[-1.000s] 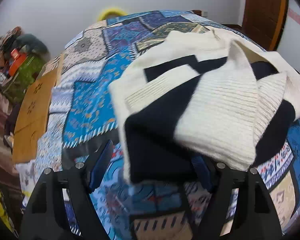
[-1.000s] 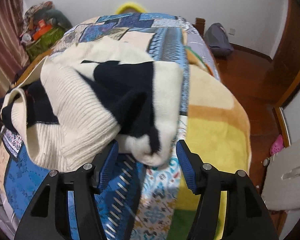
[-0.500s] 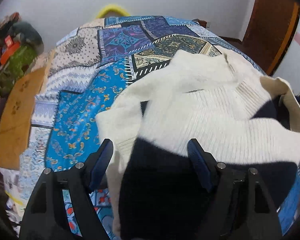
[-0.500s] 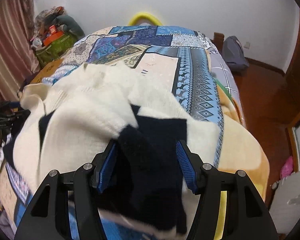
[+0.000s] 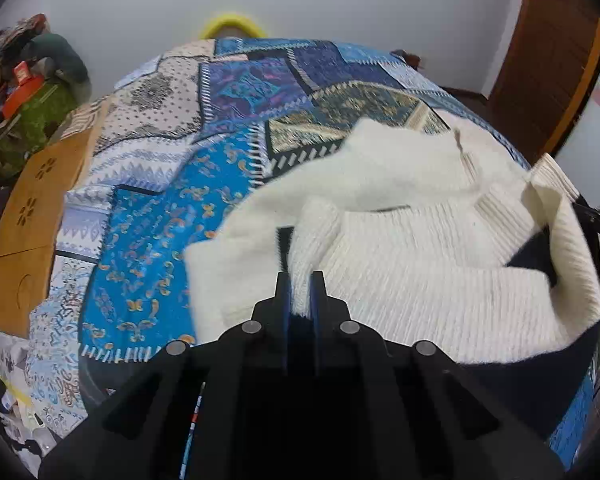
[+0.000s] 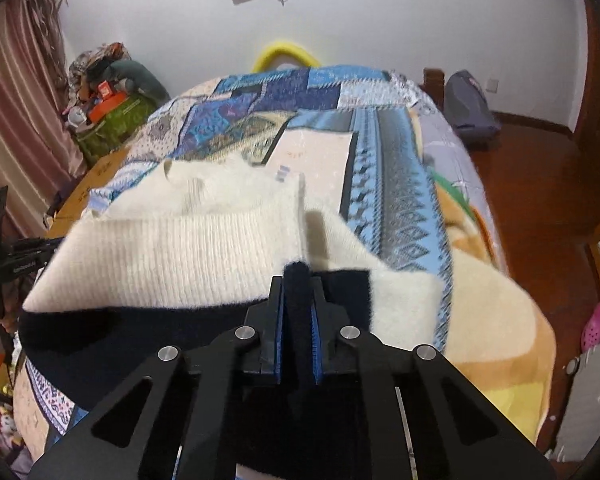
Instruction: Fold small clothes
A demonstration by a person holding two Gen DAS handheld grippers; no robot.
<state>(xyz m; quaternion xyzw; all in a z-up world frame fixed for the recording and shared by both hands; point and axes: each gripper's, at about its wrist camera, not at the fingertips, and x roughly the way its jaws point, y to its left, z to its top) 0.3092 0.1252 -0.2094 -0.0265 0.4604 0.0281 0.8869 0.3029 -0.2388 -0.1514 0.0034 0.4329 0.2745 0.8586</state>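
Chunky rib-knit: the cream-and-navy sweater (image 5: 440,264) lay on the patchwork quilt (image 5: 148,240), soft, limp, not slippery. I had the left gripper (image 5: 299,294) clamped on cream knit, the right gripper (image 6: 296,304) pinching the navy band. Best held at those near-edge corners, I judged; it would sag between them.

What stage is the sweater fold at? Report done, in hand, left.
Done: the sweater lies on the patchwork quilt with a ribbed cream sleeve crossed over its body. In hand: the left gripper pinches cream knit, the right gripper pinches the navy hem, jaws shut on fabric. Left: carrying that hem over and flattening the stack.
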